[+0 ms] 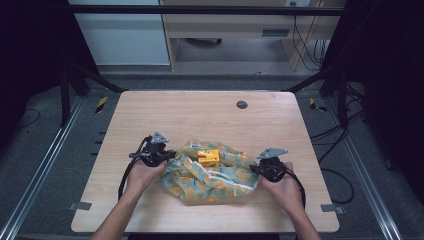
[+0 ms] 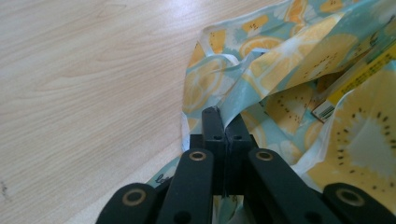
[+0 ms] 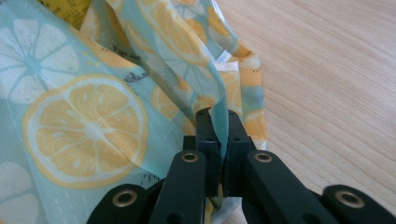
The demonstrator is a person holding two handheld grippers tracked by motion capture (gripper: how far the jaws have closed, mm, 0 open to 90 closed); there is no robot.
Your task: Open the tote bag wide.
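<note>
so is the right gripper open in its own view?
No. In the right gripper view the right gripper has its fingers pinched shut on an edge of the lemon-print bag.

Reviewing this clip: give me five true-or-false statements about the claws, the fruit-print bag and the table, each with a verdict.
1. The left claw is shut on the edge of the teal plastic bag printed with yellow citrus slices. True.
2. The right claw hangs open above the bag. False: its jaws are closed on a fold of the bag's film.
3. A yellow box shows in the bag's open top. True.
4. The bag lies at the far edge of the light wooden table. False: it lies near the person's edge, between the two hands.
5. The small dark round disc touches the bag. False: it sits apart, near the far edge.
</note>
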